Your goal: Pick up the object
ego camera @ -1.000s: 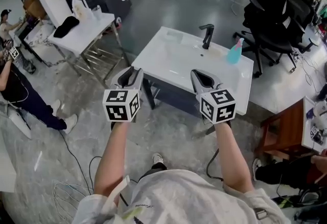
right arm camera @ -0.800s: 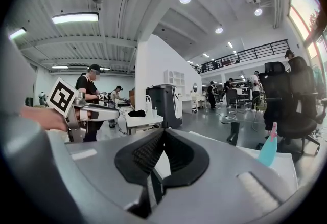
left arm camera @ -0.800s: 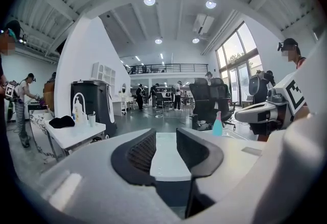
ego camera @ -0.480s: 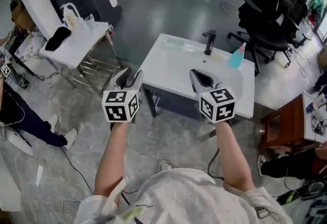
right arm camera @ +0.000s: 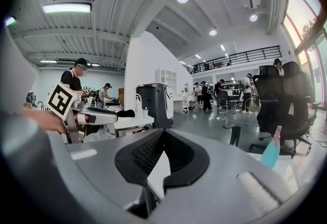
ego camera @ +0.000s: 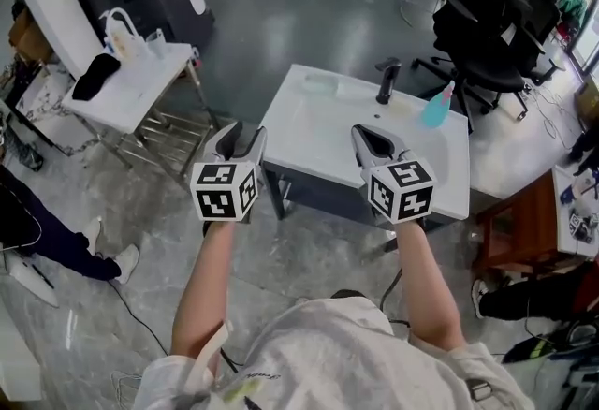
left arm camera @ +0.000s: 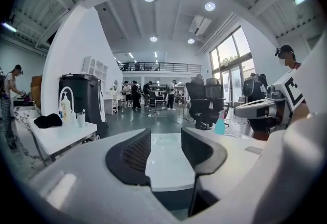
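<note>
**Right gripper view.** Right gripper (right arm camera: 162, 135) seen along its own jaws. The ribbed black pads meet at the tips with nothing between them. A white countertop (right arm camera: 157, 173) shows through the narrow wedge below. At right stands a teal spray bottle (right arm camera: 271, 154), with a black faucet (right arm camera: 235, 142) near it and black office chairs (right arm camera: 286, 100) behind. A dark cabinet (right arm camera: 153, 101) stands at centre.

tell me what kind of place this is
Probably an open workshop or lab hall: a free-standing sink with faucet on a bare floor, office chairs behind it, high ceiling with a mezzanine.
</note>
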